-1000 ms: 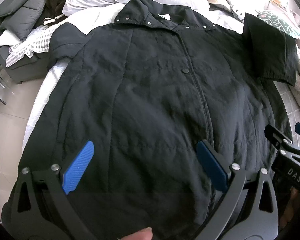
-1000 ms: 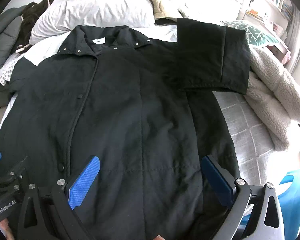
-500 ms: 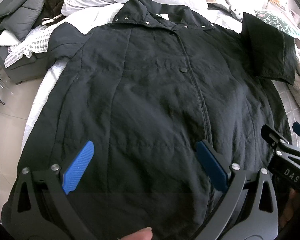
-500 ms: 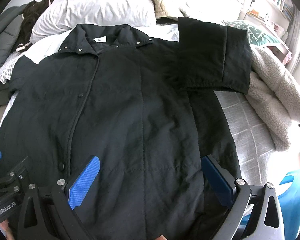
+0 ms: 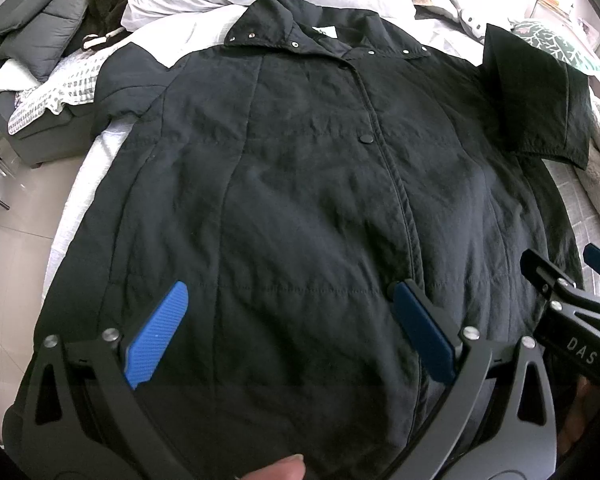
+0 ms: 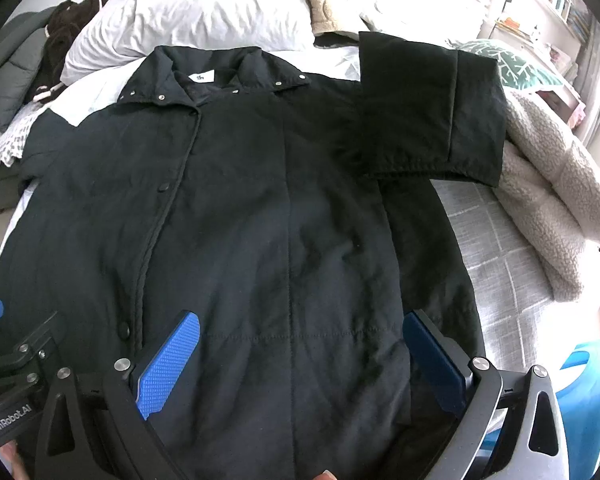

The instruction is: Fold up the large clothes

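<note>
Over the hem of the black quilted snap-front coat (image 5: 300, 200), both grippers, left (image 5: 288, 332) and right (image 6: 300, 360), have barely drifted, wide open and empty; folding not yet begun

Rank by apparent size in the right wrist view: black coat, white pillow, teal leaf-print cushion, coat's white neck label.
1. black coat
2. white pillow
3. teal leaf-print cushion, partly hidden
4. white neck label

A black quilted coat (image 5: 300, 200) lies spread flat, front up, on a bed (image 6: 500, 248), collar (image 6: 220, 76) toward the pillows. Its snap front is closed, with a white label showing inside the collar. One sleeve (image 6: 432, 108) is folded, its cuff turned up; the other sleeve (image 5: 128, 80) hangs off the bed's far edge.
</note>
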Available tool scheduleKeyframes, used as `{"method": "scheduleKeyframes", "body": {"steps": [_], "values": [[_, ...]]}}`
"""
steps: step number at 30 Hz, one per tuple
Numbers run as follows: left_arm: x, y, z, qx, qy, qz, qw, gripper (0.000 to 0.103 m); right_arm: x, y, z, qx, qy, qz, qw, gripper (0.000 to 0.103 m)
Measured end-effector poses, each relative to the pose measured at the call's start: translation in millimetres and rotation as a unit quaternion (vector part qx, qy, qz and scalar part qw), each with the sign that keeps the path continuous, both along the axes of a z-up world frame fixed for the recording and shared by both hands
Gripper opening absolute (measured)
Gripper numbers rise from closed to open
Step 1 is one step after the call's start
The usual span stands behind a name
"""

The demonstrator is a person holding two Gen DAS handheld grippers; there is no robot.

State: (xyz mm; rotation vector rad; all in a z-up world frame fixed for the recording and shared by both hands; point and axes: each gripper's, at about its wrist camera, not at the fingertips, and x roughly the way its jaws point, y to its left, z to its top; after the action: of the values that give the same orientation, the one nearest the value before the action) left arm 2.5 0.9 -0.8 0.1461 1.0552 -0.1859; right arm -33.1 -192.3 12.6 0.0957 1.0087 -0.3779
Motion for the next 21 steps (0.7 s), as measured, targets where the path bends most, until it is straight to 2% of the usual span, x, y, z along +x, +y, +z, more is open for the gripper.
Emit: {"method": "scheduleKeyframes", "body": {"steps": [21], "values": [[-1.7,0.3,-1.8,0.004,-0.002,-0.002,1.0000,0.102,1.8,-2.1,-1.0,0.007,0.003,0.002,1.000,0.103]]}}
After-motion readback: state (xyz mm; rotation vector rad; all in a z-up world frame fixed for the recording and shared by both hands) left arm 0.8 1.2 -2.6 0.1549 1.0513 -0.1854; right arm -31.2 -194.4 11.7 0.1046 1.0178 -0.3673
